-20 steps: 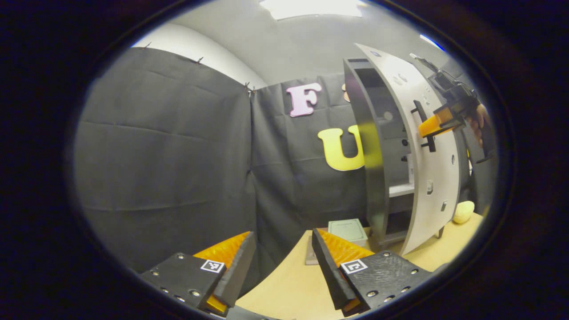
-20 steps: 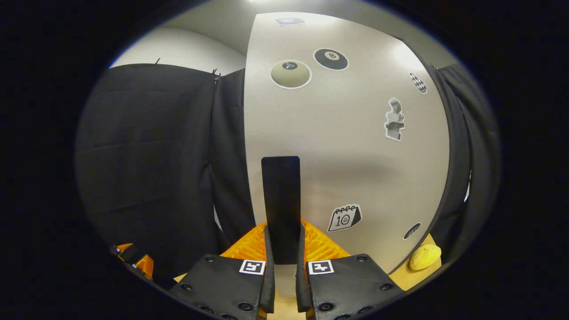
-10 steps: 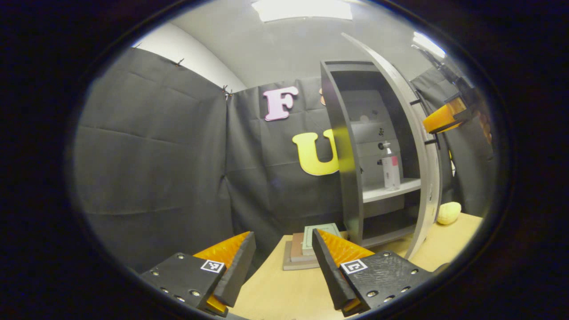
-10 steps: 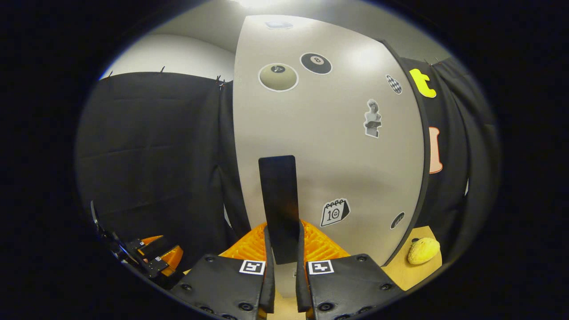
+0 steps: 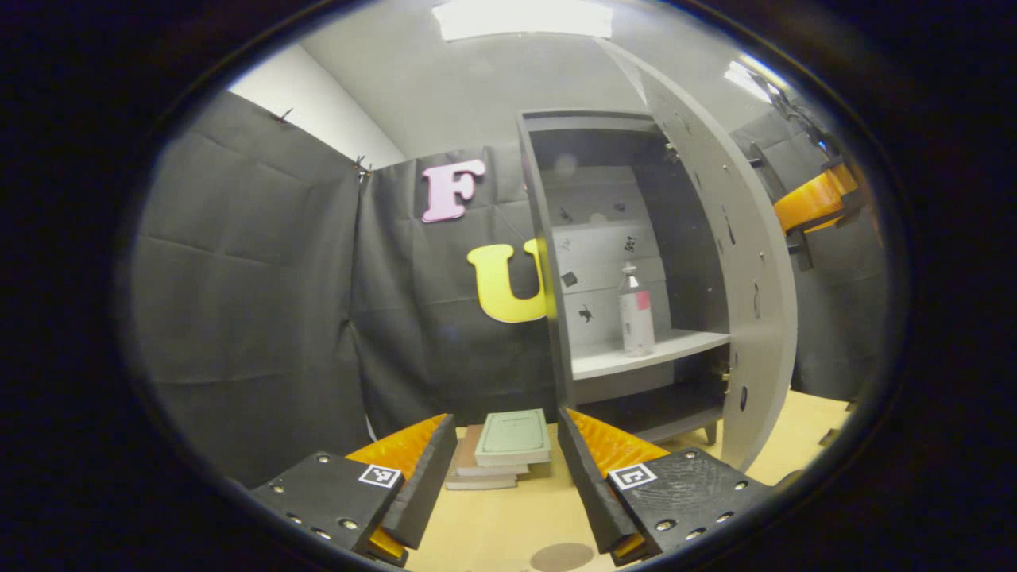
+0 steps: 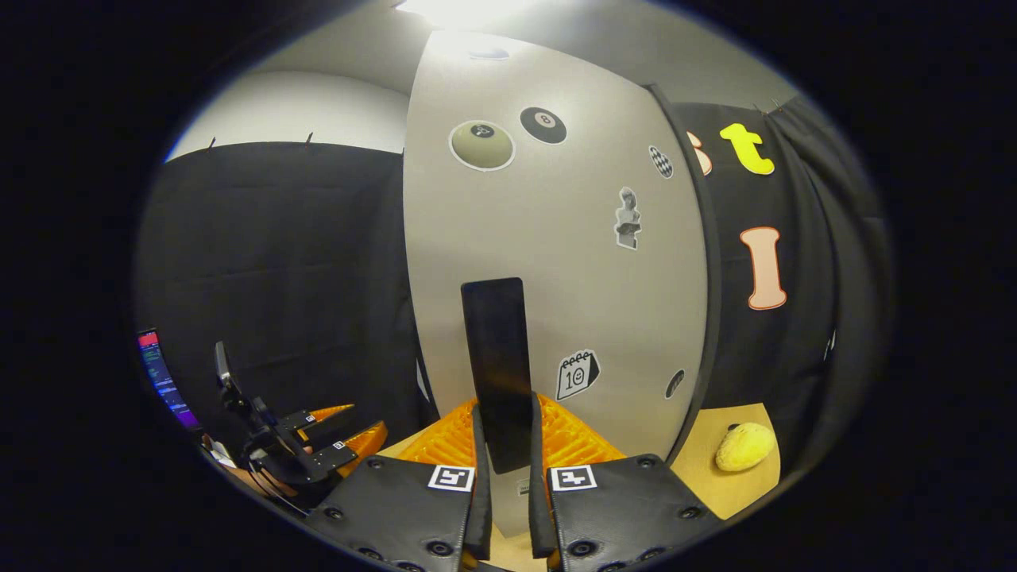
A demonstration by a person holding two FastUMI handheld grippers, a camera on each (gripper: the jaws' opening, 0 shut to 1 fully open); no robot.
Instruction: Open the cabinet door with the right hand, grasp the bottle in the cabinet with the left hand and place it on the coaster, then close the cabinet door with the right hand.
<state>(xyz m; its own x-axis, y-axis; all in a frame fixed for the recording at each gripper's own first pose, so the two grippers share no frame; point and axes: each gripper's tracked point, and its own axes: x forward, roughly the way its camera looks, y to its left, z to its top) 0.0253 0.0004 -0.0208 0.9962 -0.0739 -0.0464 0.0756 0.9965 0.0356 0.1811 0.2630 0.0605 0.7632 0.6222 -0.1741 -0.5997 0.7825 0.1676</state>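
Observation:
The grey cabinet (image 5: 548, 262) stands open, its door (image 5: 743, 262) swung out to the right. On the middle shelf (image 5: 636, 357) stands a clear bottle (image 5: 636, 314) with a pink label. In the right gripper view my right gripper (image 6: 504, 449) is shut on the black door handle (image 6: 496, 357) of the pale door (image 6: 556, 262). My left gripper (image 5: 504, 469) hangs open and empty over the wooden table (image 5: 508, 524), well short of the cabinet. A round brown coaster (image 5: 562, 556) lies on the table just below its fingers. The right gripper (image 5: 814, 202) also appears orange at the door's outer side.
A stack of books (image 5: 500, 449) lies on the table in front of the cabinet's left side. A yellow lemon-like object (image 6: 745, 446) rests on the table beyond the door. My left gripper (image 6: 318, 445) and the hand holding it sit low at the left in the right gripper view.
The door has swung much farther open with my right gripper still on its handle, uncovering the shelf and bottle. The left gripper view has shifted, bringing the cabinet interior, books and coaster into sight.

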